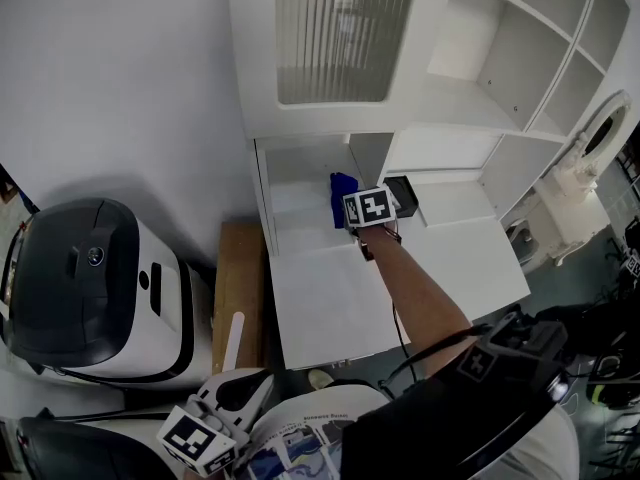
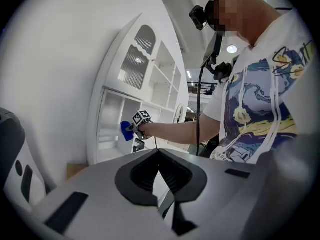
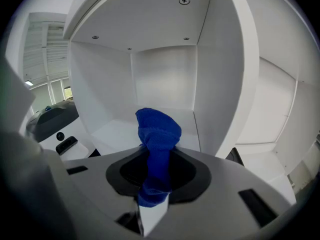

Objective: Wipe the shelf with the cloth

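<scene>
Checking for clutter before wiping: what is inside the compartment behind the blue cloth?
Only bare white walls and floor show in the compartment. The blue cloth covers the middle of its floor, so that patch cannot be checked.

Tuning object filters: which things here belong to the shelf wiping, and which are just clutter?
Job:
blue cloth, pinched by the right gripper
white shelf compartment just ahead of it

Lying about:
black-and-white machine
brown box beside the cabinet
left gripper, shut on nothing, held low
</scene>
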`<action>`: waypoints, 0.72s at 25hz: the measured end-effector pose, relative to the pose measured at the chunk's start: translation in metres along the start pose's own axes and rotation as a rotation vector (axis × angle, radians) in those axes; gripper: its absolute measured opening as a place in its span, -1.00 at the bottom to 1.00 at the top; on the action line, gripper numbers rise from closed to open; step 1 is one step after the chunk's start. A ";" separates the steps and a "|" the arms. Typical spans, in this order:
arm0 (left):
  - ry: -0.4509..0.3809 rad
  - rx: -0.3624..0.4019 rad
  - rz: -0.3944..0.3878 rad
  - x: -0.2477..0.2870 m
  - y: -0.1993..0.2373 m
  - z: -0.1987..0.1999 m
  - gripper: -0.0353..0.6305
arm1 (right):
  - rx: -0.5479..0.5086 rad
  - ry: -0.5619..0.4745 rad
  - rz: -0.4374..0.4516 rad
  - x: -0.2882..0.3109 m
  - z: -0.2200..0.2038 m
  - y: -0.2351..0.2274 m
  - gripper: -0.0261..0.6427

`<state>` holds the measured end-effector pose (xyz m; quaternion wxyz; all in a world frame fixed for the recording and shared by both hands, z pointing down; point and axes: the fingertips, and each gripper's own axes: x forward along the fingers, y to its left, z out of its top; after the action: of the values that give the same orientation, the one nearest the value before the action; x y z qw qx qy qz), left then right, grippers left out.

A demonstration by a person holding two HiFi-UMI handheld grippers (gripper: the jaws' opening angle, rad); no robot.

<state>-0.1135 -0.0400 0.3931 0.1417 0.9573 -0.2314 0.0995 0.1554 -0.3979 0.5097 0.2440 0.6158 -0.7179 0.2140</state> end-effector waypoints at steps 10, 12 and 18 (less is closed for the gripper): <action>-0.007 -0.015 0.010 -0.005 0.006 -0.001 -0.86 | -0.057 -0.090 0.177 -0.013 0.014 0.091 -0.60; -0.007 -0.016 0.011 -0.005 0.006 -0.001 -0.86 | -0.067 -0.101 0.219 -0.012 0.013 0.114 -0.60; 0.008 -0.020 0.016 -0.005 0.009 -0.004 -0.86 | -0.089 -0.120 0.324 0.009 0.006 0.167 -0.60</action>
<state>-0.1226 -0.0442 0.3971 0.1514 0.9536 -0.2394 0.1023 -0.0115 -0.3836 0.5094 0.1899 0.4923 -0.8298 0.1815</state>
